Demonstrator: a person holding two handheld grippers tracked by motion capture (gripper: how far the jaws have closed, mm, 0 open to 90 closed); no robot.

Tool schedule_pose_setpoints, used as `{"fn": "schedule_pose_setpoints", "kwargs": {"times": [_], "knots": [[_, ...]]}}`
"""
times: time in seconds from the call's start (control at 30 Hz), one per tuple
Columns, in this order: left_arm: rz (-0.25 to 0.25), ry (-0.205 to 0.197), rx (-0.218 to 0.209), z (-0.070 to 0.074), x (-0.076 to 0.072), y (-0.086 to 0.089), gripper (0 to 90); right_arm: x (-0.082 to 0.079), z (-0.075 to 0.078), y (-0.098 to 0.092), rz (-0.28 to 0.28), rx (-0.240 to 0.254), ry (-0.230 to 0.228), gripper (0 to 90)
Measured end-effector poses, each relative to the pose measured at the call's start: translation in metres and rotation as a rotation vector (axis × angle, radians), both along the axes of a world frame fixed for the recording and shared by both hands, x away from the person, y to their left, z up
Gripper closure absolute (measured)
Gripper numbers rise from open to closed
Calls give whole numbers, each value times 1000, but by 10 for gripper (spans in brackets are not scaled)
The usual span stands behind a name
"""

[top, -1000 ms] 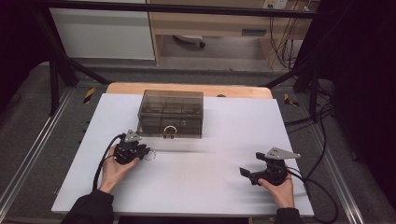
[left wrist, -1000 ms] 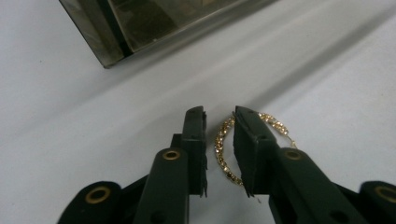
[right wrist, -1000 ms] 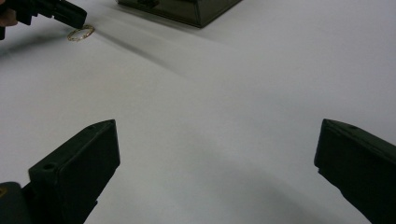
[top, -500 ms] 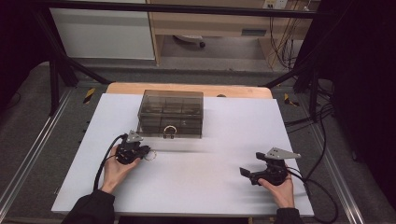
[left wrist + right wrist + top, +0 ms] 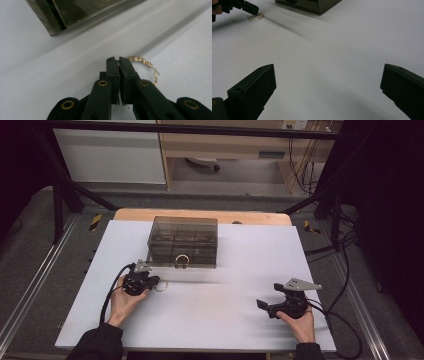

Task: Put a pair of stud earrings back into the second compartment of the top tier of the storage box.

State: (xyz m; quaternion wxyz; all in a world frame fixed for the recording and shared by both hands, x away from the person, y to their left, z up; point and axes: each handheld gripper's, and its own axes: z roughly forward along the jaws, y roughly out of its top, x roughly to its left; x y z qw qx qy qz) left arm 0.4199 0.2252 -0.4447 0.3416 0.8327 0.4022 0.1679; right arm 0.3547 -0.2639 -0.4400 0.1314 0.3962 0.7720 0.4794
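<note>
Left gripper [image 5: 118,60]: jaws have just been closing and now stand clenched on the near arc of the hoop [image 5: 143,63]; I see the gold rim vanish between the pads.
Hoop place: lying flat on the table [image 5: 220,305], most of the ring sticking out to the right of my left jaws; its hook wire hangs off the far right end, clear of the pads.
Hoop from above: a pale ring [image 5: 161,285] touching the left gripper's [image 5: 150,282] tips.
Handling, my guess: very light, thin wire, stiff enough to keep its round shape but easy to bend if squeezed hard. The beaded face looks bumpy, so it may twist or slip in smooth pads.
Where to hold: on the beaded arc, as now; not on the hook wire, which looks the weakest part.
Risk: the pinch is at the very tips, so a quick swing could flick it out.
Right gripper [image 5: 328,82]: jaws spread wide, nothing between them, bare table ahead.
Farther off: box [image 5: 183,241], smoky clear plastic, lid down, beyond my left jaws. A second hoop [image 5: 181,260] sits against its near wall.
</note>
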Motion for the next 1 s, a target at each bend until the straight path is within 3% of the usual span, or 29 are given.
{"fn": "schedule_pose_setpoints", "kwargs": {"times": [0.57,1.0], "knots": [[-11,-11,-36,14,-11,4,866,0,0,0,0,0,1,6],[-21,3,-76,32,-22,5,866,0,0,0,1,-1,0,6]]}}
